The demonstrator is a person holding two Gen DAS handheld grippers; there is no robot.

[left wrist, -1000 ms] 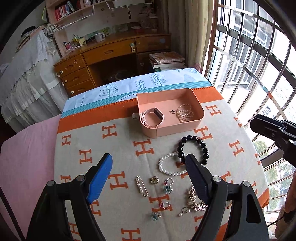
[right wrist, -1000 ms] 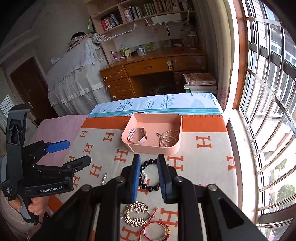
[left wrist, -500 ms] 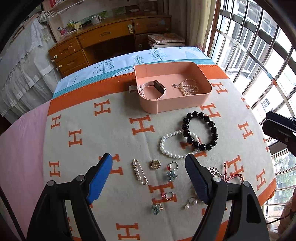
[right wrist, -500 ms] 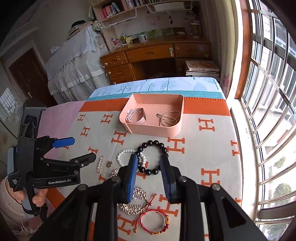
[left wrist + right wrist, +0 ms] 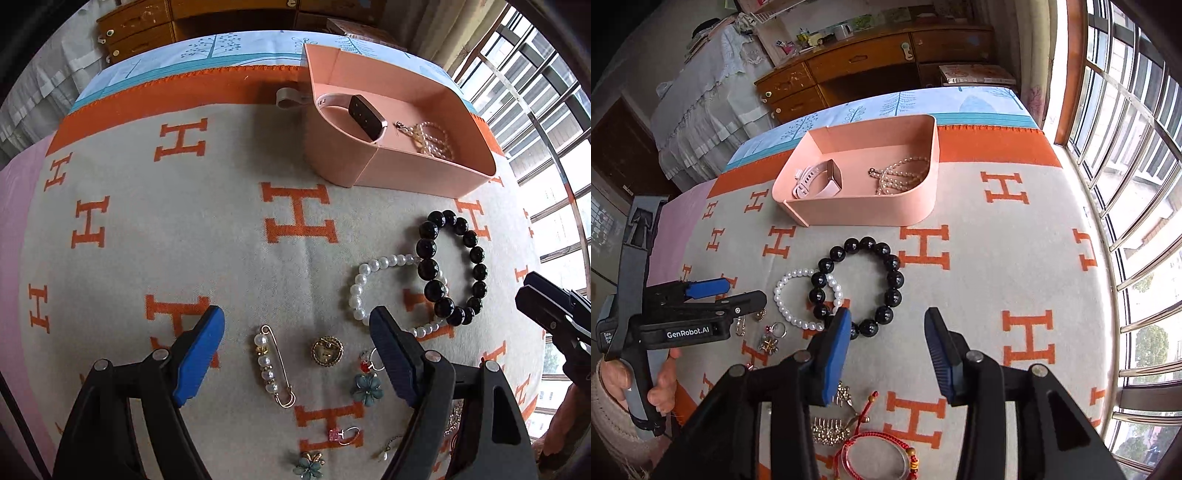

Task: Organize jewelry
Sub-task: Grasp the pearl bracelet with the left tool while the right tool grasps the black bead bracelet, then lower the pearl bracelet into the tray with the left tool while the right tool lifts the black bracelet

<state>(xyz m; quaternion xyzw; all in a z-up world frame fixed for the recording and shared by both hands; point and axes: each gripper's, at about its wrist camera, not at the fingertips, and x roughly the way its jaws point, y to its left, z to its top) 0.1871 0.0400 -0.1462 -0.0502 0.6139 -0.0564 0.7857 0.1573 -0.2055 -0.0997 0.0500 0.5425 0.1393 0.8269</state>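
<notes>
The left gripper (image 5: 295,343) hangs wide open and empty over the pearl pin (image 5: 272,369), which points toward the pink box (image 5: 402,170). The right gripper (image 5: 886,343), open and empty too, hangs by the black bead bracelet (image 5: 862,284).

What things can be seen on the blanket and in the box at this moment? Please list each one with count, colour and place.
box: 1, pink, far middle of blanket
watch: 1, pale pink strap, left in box
bead strand: 1, cream, right in box
black bead bracelet: 1, black, on blanket before the box
pearl bracelet: 1, white, overlapping the black one's left side
pearl pin: 1, gold with white pearls, between left gripper fingers
round brooch: 1, gold, right of pin
flower pieces: 2, teal, near edge
red cord bracelet: 1, red, near edge
blanket: 1, beige with orange H marks
left gripper: 1, black and blue, open
right gripper: 1, black and blue, open
</notes>
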